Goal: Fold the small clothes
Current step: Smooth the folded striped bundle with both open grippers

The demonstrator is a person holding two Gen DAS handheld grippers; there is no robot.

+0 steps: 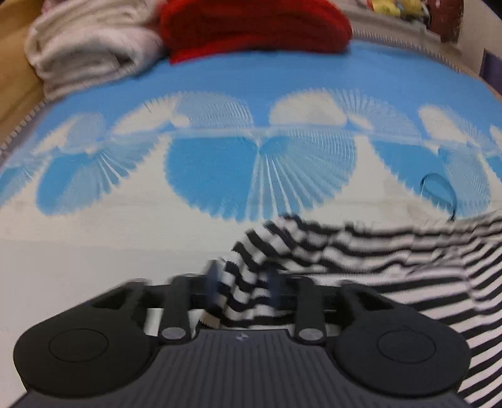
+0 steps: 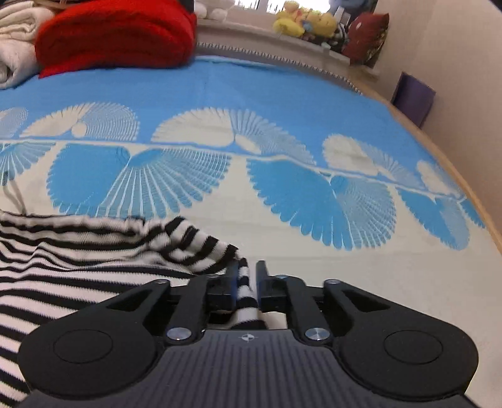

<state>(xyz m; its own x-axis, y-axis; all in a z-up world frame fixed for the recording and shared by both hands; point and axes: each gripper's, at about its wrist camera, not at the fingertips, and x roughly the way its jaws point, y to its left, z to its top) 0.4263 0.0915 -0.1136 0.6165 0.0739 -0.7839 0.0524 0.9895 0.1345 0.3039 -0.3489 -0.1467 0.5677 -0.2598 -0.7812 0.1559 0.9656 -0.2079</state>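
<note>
A black-and-white striped garment (image 1: 376,251) lies on a blue-and-white patterned bedspread (image 1: 219,94). In the left wrist view a bunched corner of it runs between the fingers of my left gripper (image 1: 244,279). The jaws stand well apart and the cloth sits loosely in the gap, though the picture is blurred. In the right wrist view the striped garment (image 2: 78,251) spreads to the left. My right gripper (image 2: 248,276) is shut on a narrow fold of its edge, pinched tightly between the pads just above the bedspread (image 2: 282,94).
A red knitted pile (image 2: 119,34) and cream folded cloths (image 2: 15,40) sit at the far end of the bed. Plush toys (image 2: 301,22) and a red cushion (image 2: 367,37) line a ledge. A purple box (image 2: 412,97) stands by the right wall.
</note>
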